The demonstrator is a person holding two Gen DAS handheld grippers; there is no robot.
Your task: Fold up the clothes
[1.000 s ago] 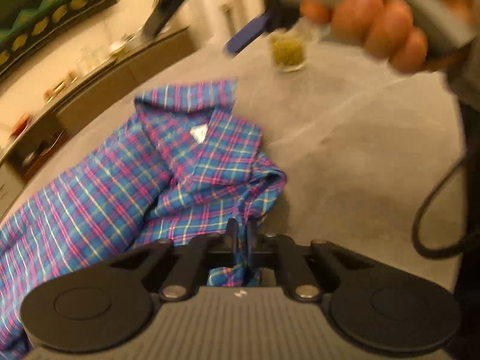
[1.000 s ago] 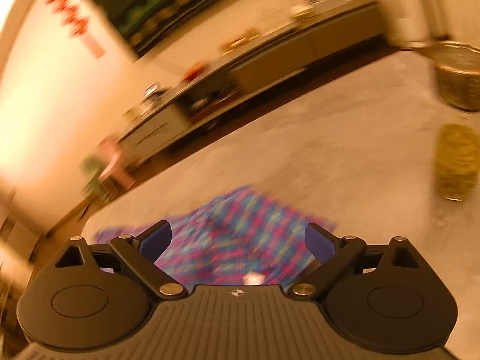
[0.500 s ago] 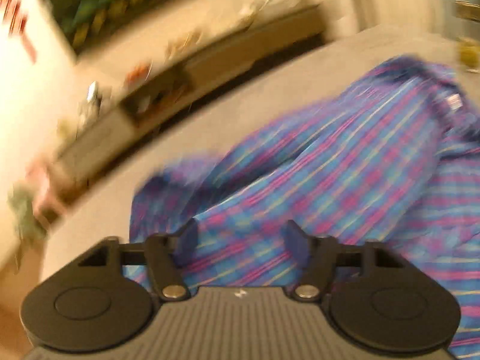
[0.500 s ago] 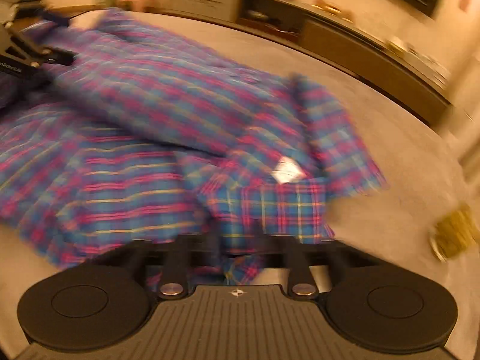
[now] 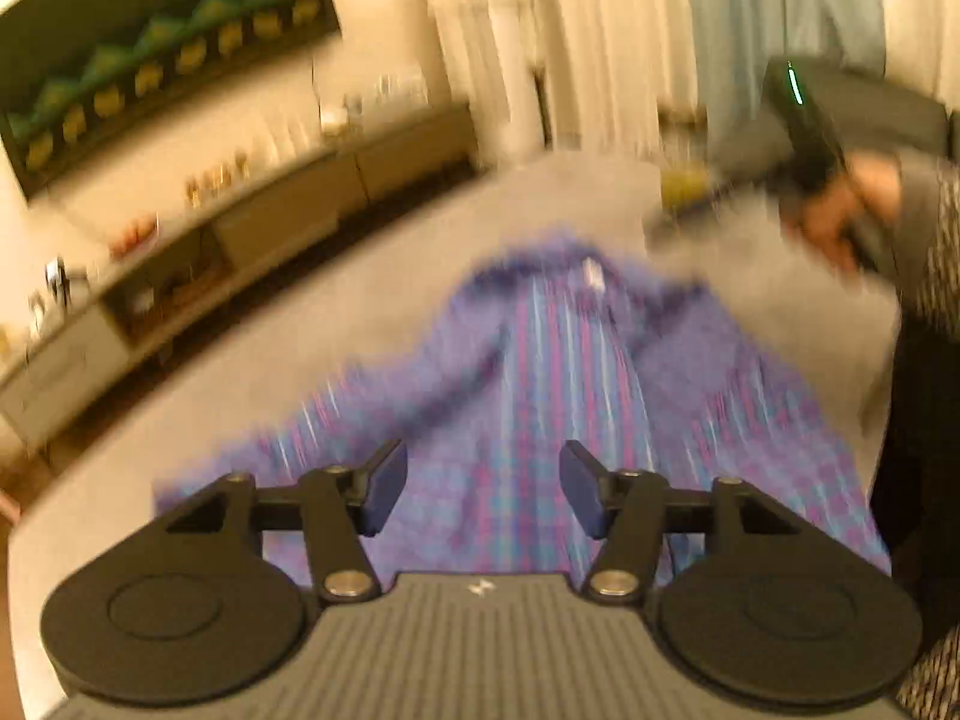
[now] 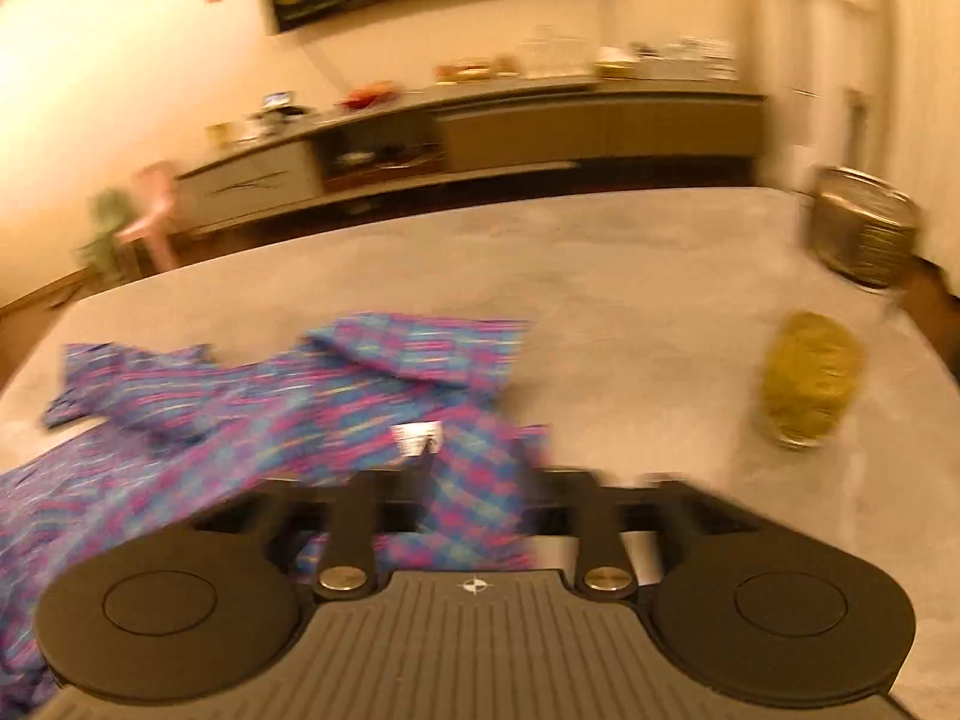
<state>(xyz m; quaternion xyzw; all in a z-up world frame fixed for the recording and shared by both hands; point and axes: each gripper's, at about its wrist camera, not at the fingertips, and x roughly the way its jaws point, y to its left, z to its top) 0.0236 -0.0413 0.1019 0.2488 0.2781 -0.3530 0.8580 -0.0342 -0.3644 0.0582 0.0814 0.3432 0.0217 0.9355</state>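
Note:
A blue and pink plaid shirt (image 5: pixel 558 396) lies spread on a grey table (image 5: pixel 288 360), collar and white label at the far end. My left gripper (image 5: pixel 477 489) is open and empty, hovering over the shirt's near hem. In the right wrist view the shirt (image 6: pixel 252 414) lies to the left on the table (image 6: pixel 600 300). My right gripper (image 6: pixel 474 504) is blurred, and a fold of collar fabric lies between its fingers, which look closed on it. The right gripper and the hand holding it show far right in the left wrist view (image 5: pixel 828 204).
A jar of yellow-green stuff (image 6: pixel 810 378) stands on the table right of the collar, with a metal mesh basket (image 6: pixel 864 234) behind it. A long sideboard (image 6: pixel 468 132) runs along the far wall. Both views are motion-blurred.
My left gripper let go of the shirt, opened and swung round to the hem end. My right gripper came down to the collar and its fingers closed on the fabric.

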